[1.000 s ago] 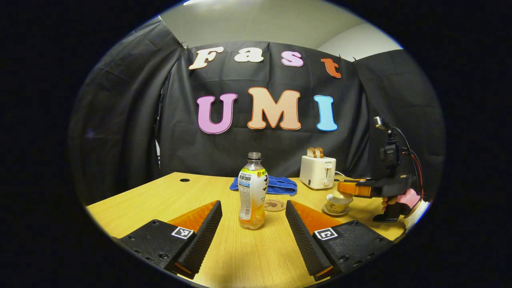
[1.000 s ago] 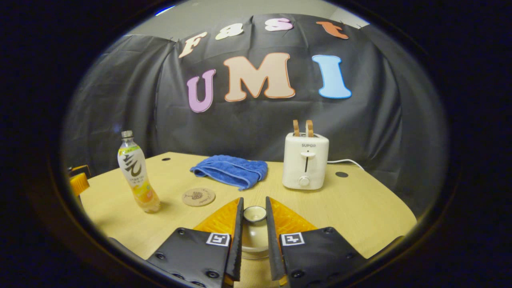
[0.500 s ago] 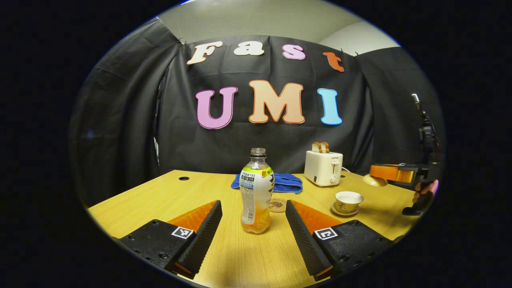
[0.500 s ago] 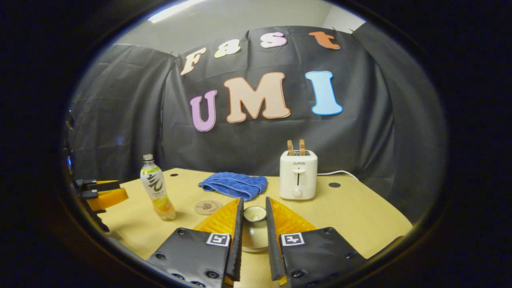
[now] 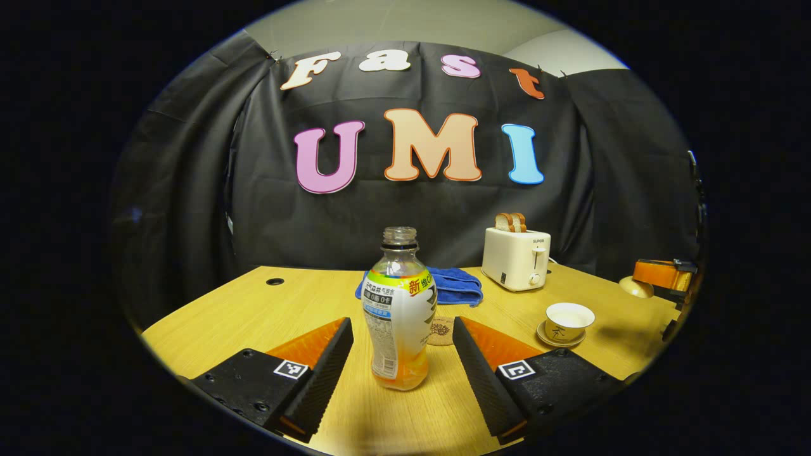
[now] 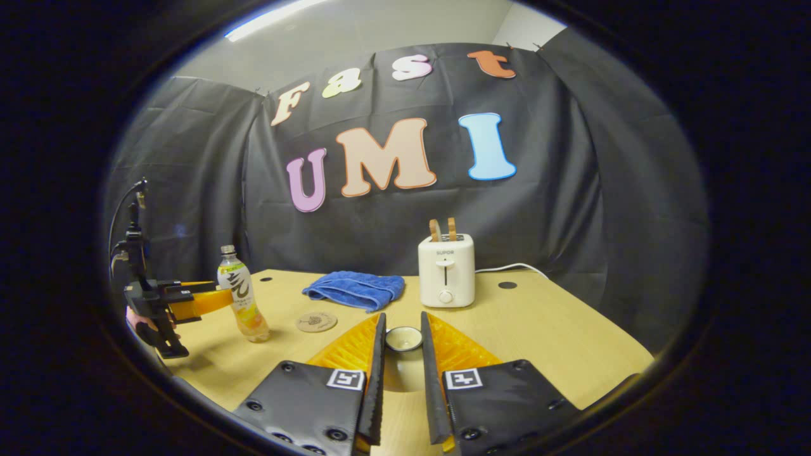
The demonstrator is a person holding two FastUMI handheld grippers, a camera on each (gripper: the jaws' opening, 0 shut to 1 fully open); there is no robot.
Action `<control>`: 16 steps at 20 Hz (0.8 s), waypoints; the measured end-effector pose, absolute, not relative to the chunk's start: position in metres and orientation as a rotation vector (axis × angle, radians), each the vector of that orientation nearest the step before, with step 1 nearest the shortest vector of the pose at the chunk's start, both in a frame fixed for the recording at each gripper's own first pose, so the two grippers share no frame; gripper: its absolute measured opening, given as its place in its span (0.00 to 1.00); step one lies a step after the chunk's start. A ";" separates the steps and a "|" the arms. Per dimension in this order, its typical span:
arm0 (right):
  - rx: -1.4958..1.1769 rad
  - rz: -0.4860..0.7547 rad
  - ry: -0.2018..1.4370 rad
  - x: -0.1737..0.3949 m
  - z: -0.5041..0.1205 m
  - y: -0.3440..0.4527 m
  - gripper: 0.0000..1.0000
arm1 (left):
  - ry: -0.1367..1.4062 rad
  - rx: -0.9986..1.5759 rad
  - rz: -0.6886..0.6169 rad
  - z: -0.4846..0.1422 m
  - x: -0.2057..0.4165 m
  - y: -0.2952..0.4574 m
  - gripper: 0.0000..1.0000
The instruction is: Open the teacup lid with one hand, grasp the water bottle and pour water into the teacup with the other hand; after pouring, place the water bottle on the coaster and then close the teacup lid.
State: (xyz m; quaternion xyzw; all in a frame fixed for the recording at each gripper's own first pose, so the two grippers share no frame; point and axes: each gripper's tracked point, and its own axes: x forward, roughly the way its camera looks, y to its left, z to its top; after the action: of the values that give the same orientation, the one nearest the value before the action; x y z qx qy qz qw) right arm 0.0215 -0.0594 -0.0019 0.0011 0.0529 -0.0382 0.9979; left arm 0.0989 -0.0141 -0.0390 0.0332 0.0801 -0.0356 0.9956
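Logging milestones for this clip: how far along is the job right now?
Done: the lid is off the teacup, pinched in the right gripper and held off to the side; the cup sits open on its saucer. In hand: the left gripper is open, its fingers either side of the water bottle, not yet closed. Left: grasp, pour, set the bottle on the coaster, replace the lid.

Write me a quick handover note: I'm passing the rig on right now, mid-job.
Right gripper: shut on the teacup lid, held off the cup.
Left gripper: open, fingers either side of the water bottle, not gripping yet.
Teacup stands uncovered on its saucer; coaster is bare, beside the bottle.
Done: lid off.
Left: grasp bottle, pour, set it on the coaster, close the lid.
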 end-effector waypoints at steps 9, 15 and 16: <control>0.003 -0.127 0.116 0.010 -0.005 -0.087 0.32 | 0.203 0.067 -0.036 -0.059 0.127 -0.012 0.83; 0.003 -0.126 0.122 0.009 -0.004 -0.089 0.33 | 0.238 0.089 -0.028 -0.073 0.141 -0.010 0.76; 0.006 -0.126 0.122 0.009 -0.004 -0.090 0.33 | 0.248 0.093 -0.026 -0.077 0.140 -0.010 0.72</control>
State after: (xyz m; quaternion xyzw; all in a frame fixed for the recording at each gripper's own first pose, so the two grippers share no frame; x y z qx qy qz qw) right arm 0.0089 -0.0897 -0.0038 0.0028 0.0607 -0.0628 0.9962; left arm 0.1402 -0.0096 -0.0769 0.0462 0.1236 -0.0129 0.9912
